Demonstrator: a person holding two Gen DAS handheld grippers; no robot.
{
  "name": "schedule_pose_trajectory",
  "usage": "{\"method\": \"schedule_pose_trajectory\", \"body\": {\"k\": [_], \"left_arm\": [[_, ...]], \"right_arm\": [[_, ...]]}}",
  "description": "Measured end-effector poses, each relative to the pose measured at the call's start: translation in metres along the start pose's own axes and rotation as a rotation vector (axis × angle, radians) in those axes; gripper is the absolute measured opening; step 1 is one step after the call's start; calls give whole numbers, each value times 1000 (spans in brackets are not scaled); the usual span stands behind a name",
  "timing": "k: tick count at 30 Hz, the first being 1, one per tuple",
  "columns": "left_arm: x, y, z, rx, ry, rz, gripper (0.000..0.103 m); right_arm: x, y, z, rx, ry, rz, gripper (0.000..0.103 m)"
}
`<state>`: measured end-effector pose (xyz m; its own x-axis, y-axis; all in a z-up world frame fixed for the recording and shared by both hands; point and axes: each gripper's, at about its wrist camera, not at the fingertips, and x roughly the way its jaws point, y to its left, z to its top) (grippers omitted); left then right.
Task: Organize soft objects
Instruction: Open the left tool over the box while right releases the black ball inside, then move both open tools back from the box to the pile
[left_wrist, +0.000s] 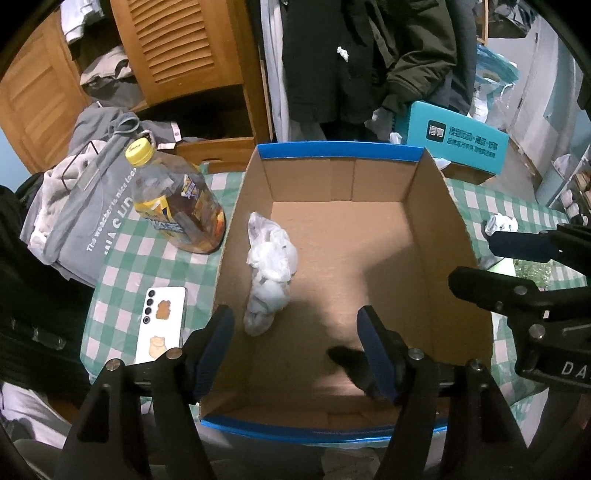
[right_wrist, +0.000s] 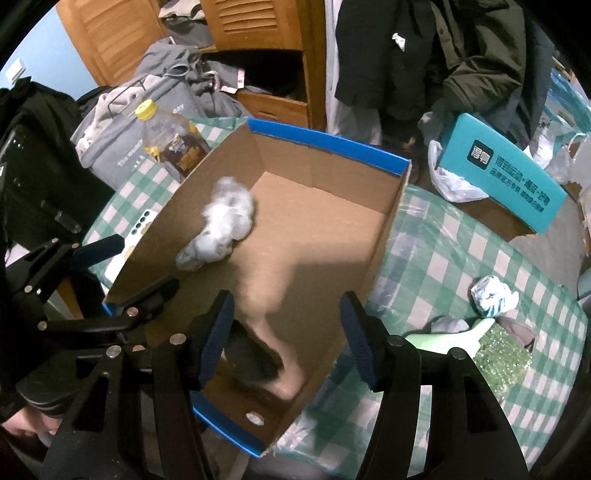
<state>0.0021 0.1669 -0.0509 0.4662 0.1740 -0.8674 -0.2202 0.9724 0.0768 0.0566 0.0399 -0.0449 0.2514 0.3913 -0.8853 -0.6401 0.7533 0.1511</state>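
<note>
We see one open cardboard box with blue-edged rims standing on the green-and-white checked surface. Inside it we count two soft things: one pale grey-white bundle lying along the box floor nearer its left wall, and one small dark piece near the front wall. In the right wrist view the dark piece is blurred, so we cannot say just how it lies.

Both claws hang over the near end of the box, pointing steeply down. Our left claw stands wide, its two blue-padded fingers well apart, with nothing pressed between them; the dark piece shows just beside its right finger. Our right claw is likewise wide and holds nothing, the dark piece lying low between its fingers near the left one.

Outside the box, on the surface, we count one more white-and-blue soft bundle to the right, with one pale green thing and one glittering green thing near it. To the left stand one bottle with a yellow cap, holding brown liquid, and one white phone lying face down, just beside the box. One grey heap of clothes sits behind the bottle, and one teal box lies beyond the far right corner.
</note>
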Motion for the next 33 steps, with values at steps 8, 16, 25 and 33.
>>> {"method": "schedule_pose_trajectory", "body": {"k": [8,16,25,33], "left_arm": [[-5,-16,2,30,-13,-17,71],[-9,-31,5,52,-25,-31,74],[-14,-57,8,99,-37,-46,74],[-16,-84,10,153,-40,-48,74]], "right_arm": [[-6,-13,-7,22,-7,-17,61],[-18,-37,-17,65,-19,-33,61],[-33,-68,-34,121,-31,-57,61],[-49,-97,-51,168,-53,-76,61]]}}
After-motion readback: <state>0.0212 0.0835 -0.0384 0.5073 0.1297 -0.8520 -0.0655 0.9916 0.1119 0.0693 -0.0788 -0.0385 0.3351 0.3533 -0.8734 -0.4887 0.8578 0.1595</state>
